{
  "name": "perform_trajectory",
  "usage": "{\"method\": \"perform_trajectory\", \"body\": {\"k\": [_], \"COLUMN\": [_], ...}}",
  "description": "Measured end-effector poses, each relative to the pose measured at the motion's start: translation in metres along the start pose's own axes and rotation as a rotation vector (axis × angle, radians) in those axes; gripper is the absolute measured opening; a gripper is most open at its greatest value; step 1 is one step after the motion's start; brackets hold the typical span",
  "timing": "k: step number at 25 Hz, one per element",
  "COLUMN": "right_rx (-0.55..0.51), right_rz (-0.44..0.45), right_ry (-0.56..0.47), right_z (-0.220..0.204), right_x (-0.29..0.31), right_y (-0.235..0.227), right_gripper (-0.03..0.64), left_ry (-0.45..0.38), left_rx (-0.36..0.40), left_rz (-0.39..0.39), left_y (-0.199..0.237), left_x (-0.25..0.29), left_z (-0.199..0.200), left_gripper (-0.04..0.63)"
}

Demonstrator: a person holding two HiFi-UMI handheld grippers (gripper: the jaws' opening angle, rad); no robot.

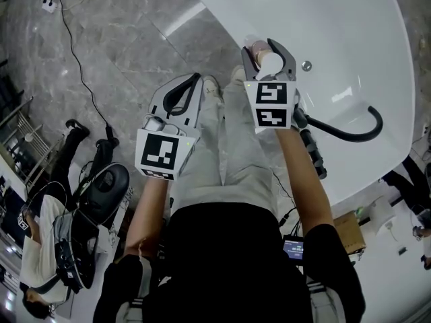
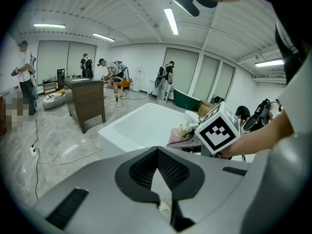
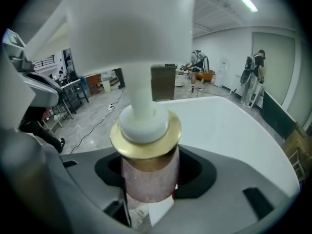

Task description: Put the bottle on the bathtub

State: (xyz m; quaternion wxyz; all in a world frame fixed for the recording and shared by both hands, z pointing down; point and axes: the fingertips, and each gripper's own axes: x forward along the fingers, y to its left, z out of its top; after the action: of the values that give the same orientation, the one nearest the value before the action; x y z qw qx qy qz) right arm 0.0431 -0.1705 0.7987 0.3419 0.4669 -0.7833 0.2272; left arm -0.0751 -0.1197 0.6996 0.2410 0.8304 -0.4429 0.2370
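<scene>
A pink pump bottle [image 3: 148,172] with a gold collar and white pump head [image 1: 269,62] stands upright between the jaws of my right gripper [image 1: 268,51], which is shut on it. In the head view the right gripper hovers over the near rim of the white bathtub [image 1: 350,39]. The same bottle [image 2: 184,128] shows in the left gripper view beside the right gripper's marker cube [image 2: 218,128]. My left gripper [image 1: 183,91] hangs to the left over the marble floor, jaws closed with nothing between them. The bathtub [image 3: 229,126] fills the background of the right gripper view.
A black curved hose [image 1: 350,130] lies on the tub's rim. A drain fitting [image 1: 306,65] sits in the tub. Cables [image 1: 74,52] run across the marble floor, and a black bag [image 1: 104,190] stands at the left. Several people [image 2: 114,72] and a dark cabinet [image 2: 87,101] are farther off.
</scene>
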Motion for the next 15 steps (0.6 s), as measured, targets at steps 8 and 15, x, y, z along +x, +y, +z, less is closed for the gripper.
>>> {"method": "perform_trajectory", "body": {"k": [8,15], "right_rx": [-0.007,0.010], "right_rz": [-0.026,-0.021], "right_ry": [-0.003,0.039], "right_z": [0.006,0.029], "right_x": [-0.009,-0.010], "right_y": [0.003,0.013], "right_gripper": [0.239,0.242], "left_ry": [-0.022,-0.023], "left_rx": [0.009,-0.012], "left_rz": [0.001,0.000], "left_y": [0.003,0.036], "left_x": [-0.010,-0.017], "left_z": [0.011,0.040], "left_gripper": [0.012,0.012]}}
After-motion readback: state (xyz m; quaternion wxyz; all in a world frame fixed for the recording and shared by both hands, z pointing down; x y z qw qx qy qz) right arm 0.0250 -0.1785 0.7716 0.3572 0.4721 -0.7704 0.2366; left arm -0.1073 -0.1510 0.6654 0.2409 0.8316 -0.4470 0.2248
